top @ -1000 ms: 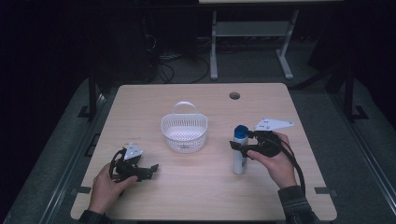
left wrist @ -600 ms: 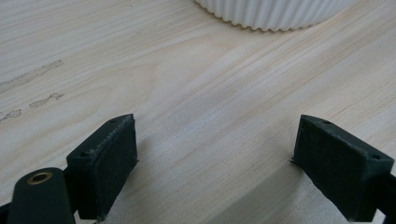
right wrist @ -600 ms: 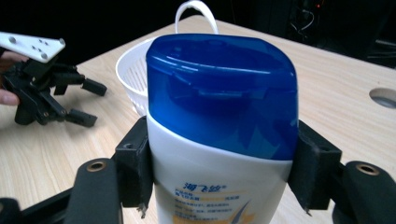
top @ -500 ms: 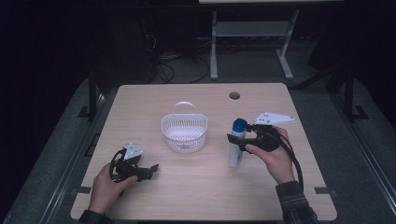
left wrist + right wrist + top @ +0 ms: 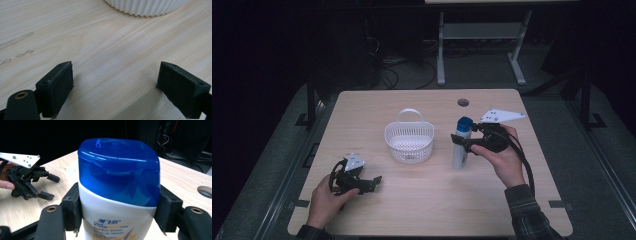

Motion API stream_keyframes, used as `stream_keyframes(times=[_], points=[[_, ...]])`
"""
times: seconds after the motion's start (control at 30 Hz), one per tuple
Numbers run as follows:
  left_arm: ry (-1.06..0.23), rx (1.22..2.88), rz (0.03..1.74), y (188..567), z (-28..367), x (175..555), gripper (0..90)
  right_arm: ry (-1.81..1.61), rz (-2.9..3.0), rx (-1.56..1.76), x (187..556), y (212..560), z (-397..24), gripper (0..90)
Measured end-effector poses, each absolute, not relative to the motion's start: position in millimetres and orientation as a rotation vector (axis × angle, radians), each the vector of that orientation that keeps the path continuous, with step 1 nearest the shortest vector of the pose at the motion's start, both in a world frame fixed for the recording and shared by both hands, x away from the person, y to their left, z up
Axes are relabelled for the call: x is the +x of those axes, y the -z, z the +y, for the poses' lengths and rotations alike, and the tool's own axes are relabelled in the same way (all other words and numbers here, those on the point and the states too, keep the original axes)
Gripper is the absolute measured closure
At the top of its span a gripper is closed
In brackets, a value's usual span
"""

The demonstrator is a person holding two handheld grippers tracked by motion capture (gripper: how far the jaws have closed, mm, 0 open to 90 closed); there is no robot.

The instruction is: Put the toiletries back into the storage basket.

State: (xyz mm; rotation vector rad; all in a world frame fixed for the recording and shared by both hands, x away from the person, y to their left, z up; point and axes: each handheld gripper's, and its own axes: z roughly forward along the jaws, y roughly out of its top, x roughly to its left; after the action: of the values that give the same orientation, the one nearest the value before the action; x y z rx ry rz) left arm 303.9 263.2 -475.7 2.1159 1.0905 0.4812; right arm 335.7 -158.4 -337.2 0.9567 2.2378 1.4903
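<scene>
A white shampoo bottle with a blue cap stands upright, lifted at the right of the table. My right gripper is shut on it just below the cap, a pad pressing each side. A white ribbed plastic basket with a handle sits in the middle of the table. My left gripper rests near the front left, jaws open over bare wood with nothing between its pads. The basket's rim shows ahead of it.
The light wooden table has a round cable hole at its far right. A metal stand's legs and cables lie on the dark floor beyond the far edge. The left gripper shows far off in the right gripper view.
My right gripper has lifted the bottle upward and tilted it more upright. The left hand and basket have stayed where they were.
</scene>
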Motion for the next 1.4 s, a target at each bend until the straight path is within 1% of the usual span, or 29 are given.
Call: stream_keyframes(times=[0.57, 1.4], points=[[-0.479, 2.124, 1.086, 475, 263, 304, 12.6, -1.517, 2.216, 0.937, 351, 316, -146, 34.4], [-0.476, 2.124, 1.078, 475, 263, 304, 12.6, -1.542, 2.198, 0.889, 375, 289, -115, 34.4]])
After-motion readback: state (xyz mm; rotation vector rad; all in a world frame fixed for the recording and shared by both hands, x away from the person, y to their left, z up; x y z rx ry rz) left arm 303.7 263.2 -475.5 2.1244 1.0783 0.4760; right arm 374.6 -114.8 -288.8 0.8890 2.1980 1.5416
